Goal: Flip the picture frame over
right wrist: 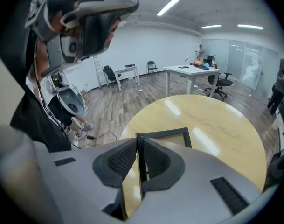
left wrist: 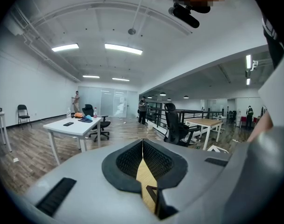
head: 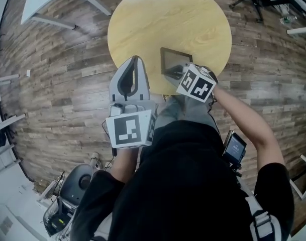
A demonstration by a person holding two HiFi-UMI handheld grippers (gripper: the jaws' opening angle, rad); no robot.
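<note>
Carefully: your right tongs (right wrist: 140,158) are clamped on one thin edge of the picture frame (right wrist: 166,135), which reaches ahead of them, tilted over the round table (head: 158,19). So narrow a bite could let it pivot or slip out. Your left tongs (left wrist: 142,146) are closed and empty beside them. Whether the frame's far edge touches the table is hidden.

Left tongs (head: 134,60) near level, jaws together, right tongs (head: 179,74) tilted downward, jaws clamped

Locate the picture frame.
Head view, right of centre: picture frame at the round wooden table's near edge, one edge clamped by the right gripper.
</note>
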